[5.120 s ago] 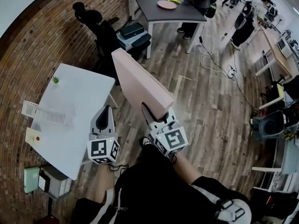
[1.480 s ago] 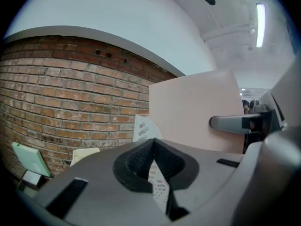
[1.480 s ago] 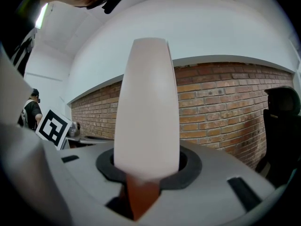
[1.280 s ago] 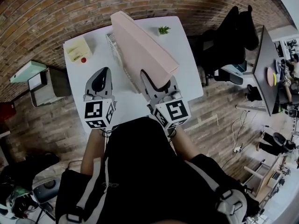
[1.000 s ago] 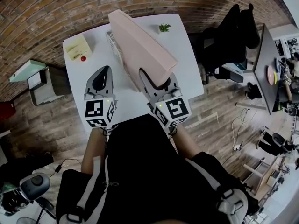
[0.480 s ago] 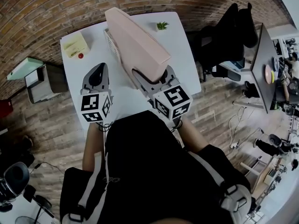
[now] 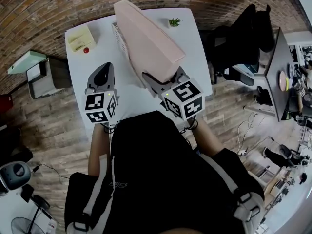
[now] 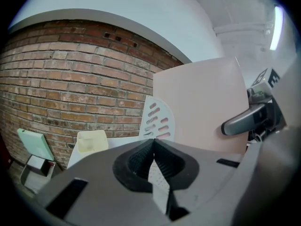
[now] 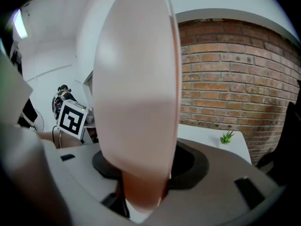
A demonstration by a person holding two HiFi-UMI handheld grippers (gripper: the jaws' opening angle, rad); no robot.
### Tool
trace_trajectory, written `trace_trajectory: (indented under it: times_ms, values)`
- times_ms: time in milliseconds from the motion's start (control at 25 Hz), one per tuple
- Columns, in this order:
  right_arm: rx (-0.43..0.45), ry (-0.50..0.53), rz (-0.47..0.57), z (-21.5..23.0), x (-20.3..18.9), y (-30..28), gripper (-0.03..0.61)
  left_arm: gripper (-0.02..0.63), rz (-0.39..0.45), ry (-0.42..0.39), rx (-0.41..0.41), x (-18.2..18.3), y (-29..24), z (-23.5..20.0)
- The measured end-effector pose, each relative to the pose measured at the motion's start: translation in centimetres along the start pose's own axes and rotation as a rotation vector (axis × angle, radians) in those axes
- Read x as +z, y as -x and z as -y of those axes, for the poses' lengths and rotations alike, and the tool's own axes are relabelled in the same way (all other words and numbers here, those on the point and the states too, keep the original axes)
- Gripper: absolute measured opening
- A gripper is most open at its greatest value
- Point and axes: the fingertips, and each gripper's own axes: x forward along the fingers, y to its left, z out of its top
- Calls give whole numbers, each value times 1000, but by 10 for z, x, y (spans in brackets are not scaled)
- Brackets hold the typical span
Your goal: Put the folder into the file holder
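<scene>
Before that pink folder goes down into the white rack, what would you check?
1. Grip on the pink folder: ok. It stands between the jaws of the right gripper, which are closing on it.
2. Left gripper free: ok. Its jaws are together with nothing between them.
3. File holder upright on the table: ok.
4. Folder's lower edge lined up with a slot: cannot tell. The folder hides most of the holder from above.
5. Small plant and yellow box out of the way: ok. Both sit apart from the holder.
</scene>
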Motion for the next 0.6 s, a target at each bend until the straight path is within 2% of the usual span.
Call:
trace_trajectory:
  times_ms: [320, 600]
  values:
    - [-57, -64, 51, 8, 0, 3, 170, 21, -1, 2, 7, -3, -2, 0]
    - [-98, -111, 200, 15, 5, 20, 146, 21, 12, -10, -2, 3, -3, 4]
